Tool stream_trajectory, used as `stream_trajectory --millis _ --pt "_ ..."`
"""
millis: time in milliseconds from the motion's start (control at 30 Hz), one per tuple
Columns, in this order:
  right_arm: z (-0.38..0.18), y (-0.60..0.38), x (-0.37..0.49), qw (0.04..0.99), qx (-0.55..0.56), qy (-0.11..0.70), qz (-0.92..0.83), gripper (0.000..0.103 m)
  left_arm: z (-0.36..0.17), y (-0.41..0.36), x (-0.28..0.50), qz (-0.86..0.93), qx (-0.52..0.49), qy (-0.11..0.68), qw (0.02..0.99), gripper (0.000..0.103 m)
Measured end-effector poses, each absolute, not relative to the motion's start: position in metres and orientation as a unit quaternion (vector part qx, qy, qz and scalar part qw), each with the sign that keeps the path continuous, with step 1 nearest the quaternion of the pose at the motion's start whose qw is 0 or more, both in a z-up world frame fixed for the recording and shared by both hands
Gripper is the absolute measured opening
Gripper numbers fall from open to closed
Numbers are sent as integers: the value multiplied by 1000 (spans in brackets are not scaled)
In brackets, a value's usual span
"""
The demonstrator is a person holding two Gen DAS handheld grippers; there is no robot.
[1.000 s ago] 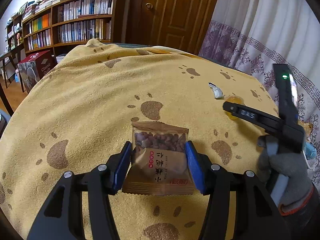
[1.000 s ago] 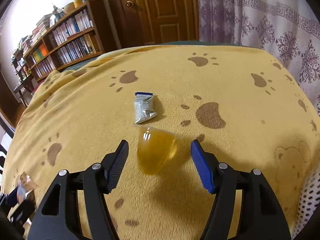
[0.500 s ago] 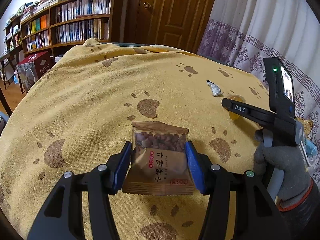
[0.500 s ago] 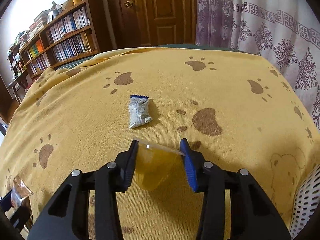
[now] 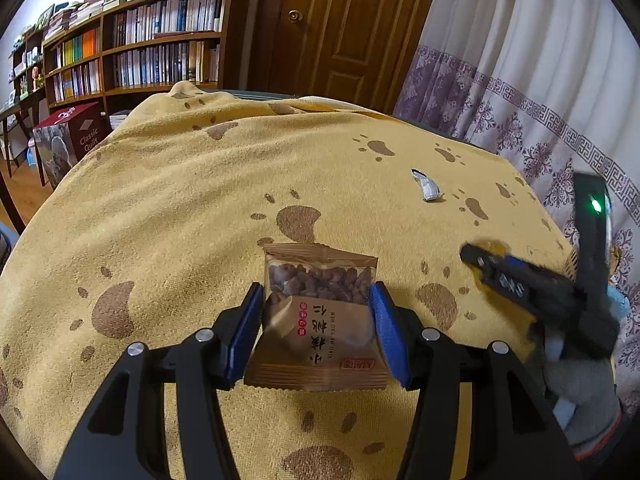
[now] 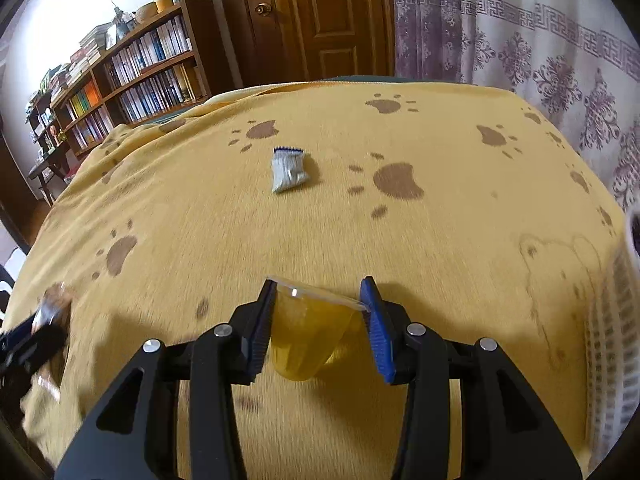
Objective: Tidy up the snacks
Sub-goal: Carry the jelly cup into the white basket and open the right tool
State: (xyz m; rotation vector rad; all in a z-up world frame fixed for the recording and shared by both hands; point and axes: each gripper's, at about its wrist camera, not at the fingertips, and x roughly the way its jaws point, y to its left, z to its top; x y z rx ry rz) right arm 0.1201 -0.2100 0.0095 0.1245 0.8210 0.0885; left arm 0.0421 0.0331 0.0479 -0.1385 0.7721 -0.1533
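- Left gripper (image 5: 316,332): blue pads pressed on both sides of a brown nut pack (image 5: 320,320), pack pinched between them, clear window at the far end showing dark nuts inside, printed label at the near end.
- Nut pack sits over the yellow paw-print blanket (image 5: 180,208), bottom seam toward the camera; can't tell whether it rests on the cloth or hangs just above it.
- Right gripper (image 6: 322,322): pads closed onto an amber jelly cup (image 6: 308,336), clamped at the rim, film lid facing away, translucent yellow jelly inside, rounded bottom toward the camera.
- Jelly cup is off the cloth or barely on it; can't tell from this view.
- Grey-white wrapped snack (image 6: 289,170) with a blue serrated edge lies flat on the blanket, well ahead of the right gripper, near a big brown paw print. Contents not visible.
- Same snack shows in the left view, far right of the blanket, well apart from the nut pack.
- Right gripper also visible at the right edge of the left view, blurred, held by a grey-gloved hand (image 5: 576,380), green LED lit on its upright part.
- Background: bookshelf (image 5: 140,52) full of books, a wooden door (image 5: 340,24), patterned curtain (image 5: 540,100), red box (image 5: 68,140) on the floor marked "Classic Quilt".
- White perforated container edge (image 6: 616,320) at the far right of the right view, blurred; contents not readable.
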Motion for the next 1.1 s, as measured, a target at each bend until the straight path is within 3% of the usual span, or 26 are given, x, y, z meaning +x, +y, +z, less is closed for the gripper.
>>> stream_trajectory --millis 767,1100 --pt "98 -308 -29 954 118 274 -7 44 44 17 40 -88 -54 369 924 55" --pt "85 -366 -48 950 130 271 -81 44 40 5 34 -103 -48 372 921 55"
